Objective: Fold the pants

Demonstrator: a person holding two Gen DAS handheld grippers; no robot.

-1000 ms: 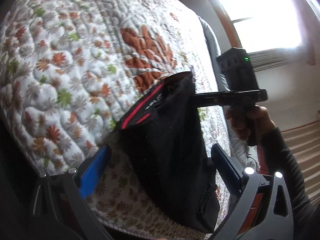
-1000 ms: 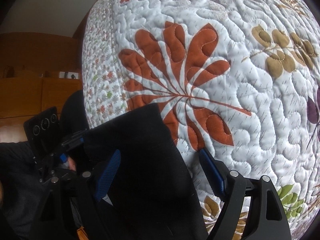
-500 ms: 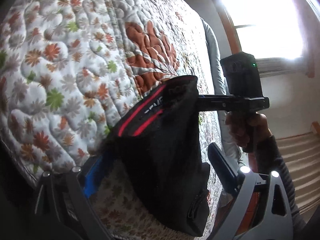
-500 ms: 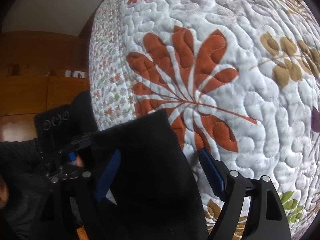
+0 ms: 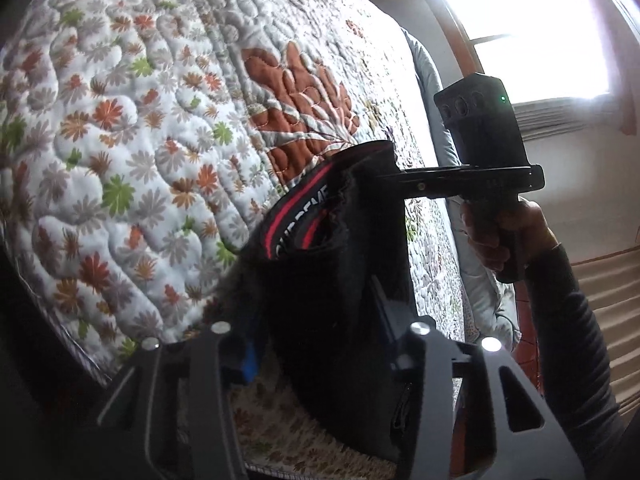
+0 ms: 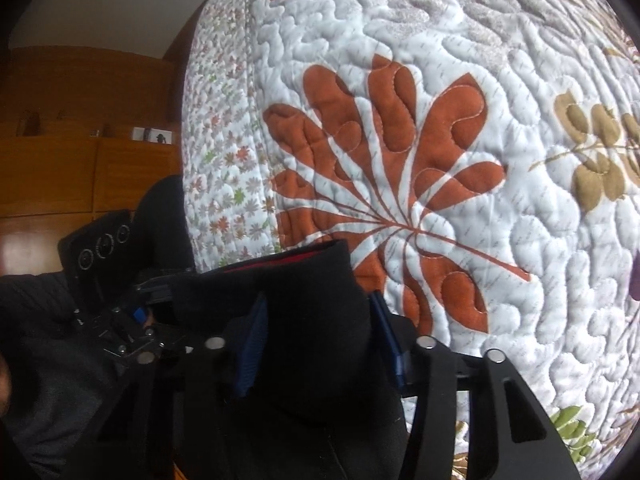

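Fingers (image 6: pixel 250 344) of both grippers pinch the black pants (image 5: pixel 332 312); only left view shows their red waistband (image 5: pixel 298 216).

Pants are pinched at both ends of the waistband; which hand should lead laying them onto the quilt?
Probably right: its tongs hold the black pants directly over the quilt; the left tongs sit nearer the bed edge.

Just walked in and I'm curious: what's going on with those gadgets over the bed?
A person holds a two-finger gripper in each hand. Both the left gripper and the right gripper are clamped on a pair of black pants with a red-striped waistband, held up over a leaf-patterned quilt. No fold laid down yet.
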